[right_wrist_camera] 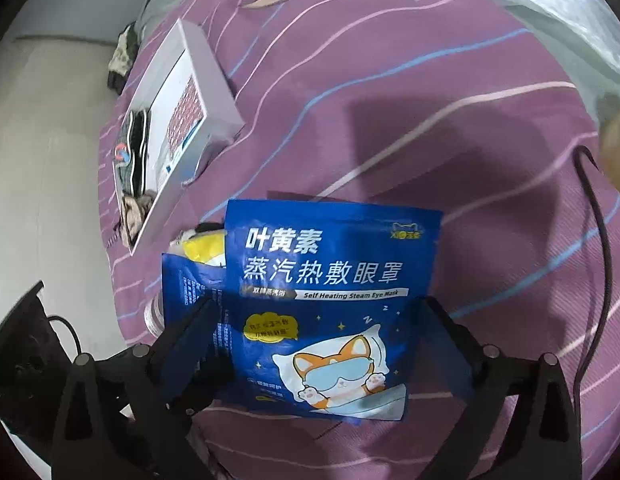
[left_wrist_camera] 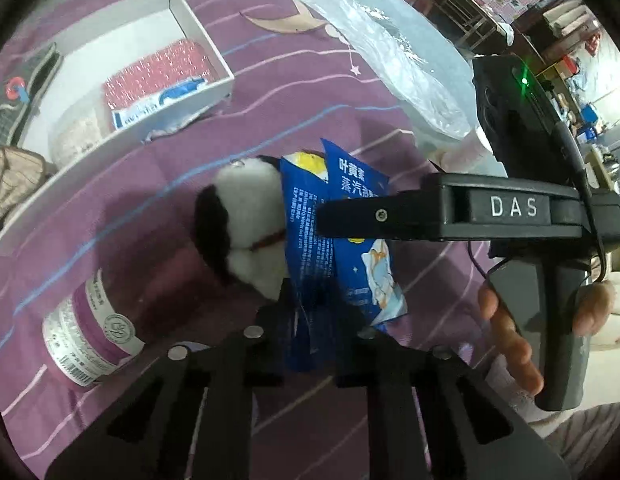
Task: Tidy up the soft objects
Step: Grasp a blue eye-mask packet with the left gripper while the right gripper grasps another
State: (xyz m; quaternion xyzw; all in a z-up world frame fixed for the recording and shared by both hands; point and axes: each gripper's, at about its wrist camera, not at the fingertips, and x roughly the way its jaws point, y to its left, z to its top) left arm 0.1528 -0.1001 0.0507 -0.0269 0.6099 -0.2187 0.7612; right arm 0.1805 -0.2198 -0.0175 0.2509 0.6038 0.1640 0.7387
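At far left I see the white box (left_wrist_camera: pixel 198 28) holding a red patterned pack (left_wrist_camera: pixel 158 68). My left gripper (left_wrist_camera: pixel 310 320) pinches the blue eye-mask packets (left_wrist_camera: pixel 306 240) over the purple sheet (left_wrist_camera: pixel 350 92); my right gripper (right_wrist_camera: pixel 318 320) gapes around them, not pressing.

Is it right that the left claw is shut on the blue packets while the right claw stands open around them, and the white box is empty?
Not quite: the white box is not empty. The left wrist view shows a red-patterned pack lying inside it. The rest holds: the left claw is shut on the blue packets, and the right claw stands open around them.
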